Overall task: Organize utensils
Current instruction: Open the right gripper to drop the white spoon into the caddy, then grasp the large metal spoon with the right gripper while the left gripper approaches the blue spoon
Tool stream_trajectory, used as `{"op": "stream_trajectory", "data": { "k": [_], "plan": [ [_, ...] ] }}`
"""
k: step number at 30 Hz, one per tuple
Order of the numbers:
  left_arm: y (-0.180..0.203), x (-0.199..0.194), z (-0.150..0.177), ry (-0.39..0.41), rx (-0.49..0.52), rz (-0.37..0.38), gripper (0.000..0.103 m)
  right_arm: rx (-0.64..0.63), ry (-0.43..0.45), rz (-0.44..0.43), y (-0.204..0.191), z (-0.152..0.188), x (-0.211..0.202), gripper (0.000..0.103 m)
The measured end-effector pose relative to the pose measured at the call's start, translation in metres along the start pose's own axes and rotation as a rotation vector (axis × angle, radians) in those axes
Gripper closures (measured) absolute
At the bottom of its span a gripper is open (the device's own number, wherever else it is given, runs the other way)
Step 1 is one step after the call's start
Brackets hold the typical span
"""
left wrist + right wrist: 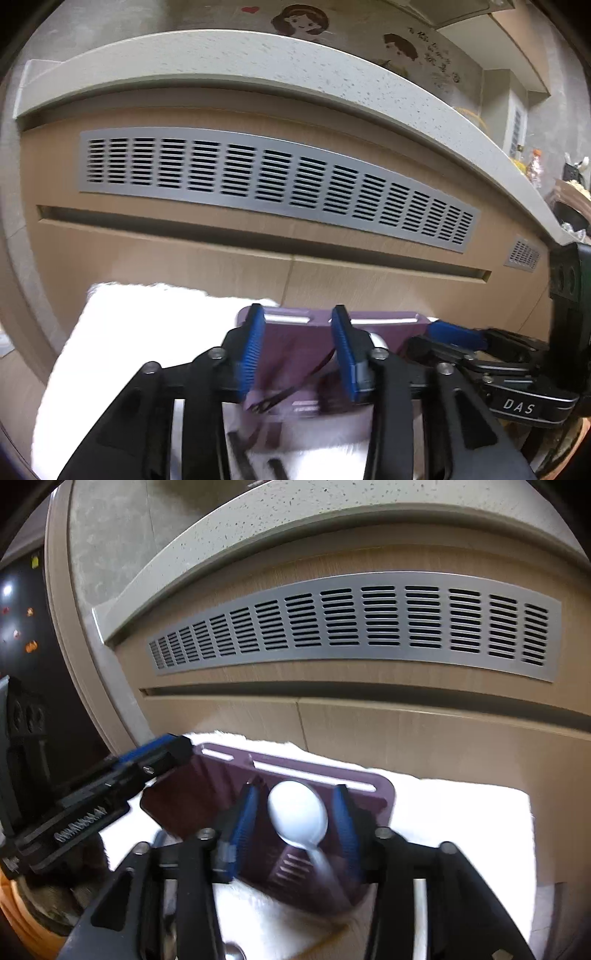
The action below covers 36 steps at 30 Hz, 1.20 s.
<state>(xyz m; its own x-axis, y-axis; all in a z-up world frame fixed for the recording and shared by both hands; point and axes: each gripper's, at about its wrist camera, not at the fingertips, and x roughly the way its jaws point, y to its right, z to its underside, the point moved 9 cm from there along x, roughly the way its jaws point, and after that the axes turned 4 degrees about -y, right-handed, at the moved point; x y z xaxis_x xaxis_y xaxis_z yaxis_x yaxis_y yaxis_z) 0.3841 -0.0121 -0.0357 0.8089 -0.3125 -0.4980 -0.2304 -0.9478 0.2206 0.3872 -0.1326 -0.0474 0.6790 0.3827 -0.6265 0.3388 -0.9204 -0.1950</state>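
A purple slotted utensil holder [295,343] lies on a white towel [147,332] in front of a cabinet. My left gripper [297,310] hangs over it with its blue pads apart. A thin dark utensil [291,386], blurred, slants across the gap and touches neither pad. In the right wrist view my right gripper [295,788] stands open over the same holder [369,786]. A white spoon [297,814] sits bowl-up between its pads, with a small gap on each side and its handle running down into the holder. Each gripper shows at the edge of the other's view: right [456,332], left [159,751].
Close behind the towel [461,819] stands a wooden cabinet front with a long metal vent grille [273,181] under a speckled countertop edge [258,55]. Clutter sits on the counter at far right [535,166]. A round orange-brown rim [22,915] shows at lower left.
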Motion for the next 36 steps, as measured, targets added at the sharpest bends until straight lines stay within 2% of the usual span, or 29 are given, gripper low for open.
{"op": "stream_trajectory", "data": {
  "k": [2, 5, 7, 9, 14, 17, 20, 23, 25, 28, 30, 33, 36],
  "plan": [
    [-0.007, -0.009, 0.006, -0.039, 0.006, -0.053, 0.063, -0.009, 0.002, 0.03, 0.004, 0.004, -0.01, 0.053],
    [-0.023, -0.024, 0.02, -0.094, -0.018, -0.092, 0.06, -0.018, -0.009, 0.063, 0.005, 0.011, -0.021, 0.053],
    [-0.034, -0.033, 0.031, -0.138, -0.039, -0.105, 0.046, -0.027, -0.016, 0.081, 0.008, 0.017, -0.031, 0.053],
    [-0.044, -0.04, 0.049, -0.199, -0.047, -0.118, 0.036, -0.058, -0.034, 0.115, 0.007, 0.026, -0.04, 0.047],
    [-0.043, -0.051, 0.099, -0.335, 0.002, -0.096, 0.035, -0.173, -0.087, 0.206, -0.003, 0.056, -0.05, 0.03],
    [-0.042, -0.057, 0.122, -0.363, 0.011, -0.087, 0.032, -0.227, -0.11, 0.226, -0.012, 0.078, -0.052, 0.023],
    [-0.05, -0.06, 0.138, -0.382, -0.022, -0.112, 0.032, -0.248, -0.12, 0.232, -0.02, 0.1, -0.055, 0.021],
    [-0.049, -0.062, 0.152, -0.451, -0.099, -0.093, 0.032, -0.253, -0.122, 0.248, -0.025, 0.116, -0.061, 0.011],
    [-0.04, -0.066, 0.156, -0.462, -0.11, -0.069, 0.032, -0.261, -0.111, 0.26, -0.029, 0.119, -0.065, 0.011],
    [-0.024, -0.069, 0.156, -0.428, -0.054, -0.092, 0.032, -0.257, -0.113, 0.249, -0.029, 0.129, -0.07, 0.011],
    [-0.019, -0.066, 0.158, -0.409, -0.01, -0.137, 0.034, -0.247, -0.119, 0.235, -0.027, 0.133, -0.072, 0.011],
    [-0.024, -0.063, 0.161, -0.372, 0.04, -0.246, 0.038, -0.221, -0.133, 0.22, -0.023, 0.142, -0.073, 0.011],
    [-0.03, -0.059, 0.162, -0.334, 0.047, -0.299, 0.038, -0.195, -0.143, 0.214, -0.017, 0.149, -0.077, 0.011]
  ]
}}
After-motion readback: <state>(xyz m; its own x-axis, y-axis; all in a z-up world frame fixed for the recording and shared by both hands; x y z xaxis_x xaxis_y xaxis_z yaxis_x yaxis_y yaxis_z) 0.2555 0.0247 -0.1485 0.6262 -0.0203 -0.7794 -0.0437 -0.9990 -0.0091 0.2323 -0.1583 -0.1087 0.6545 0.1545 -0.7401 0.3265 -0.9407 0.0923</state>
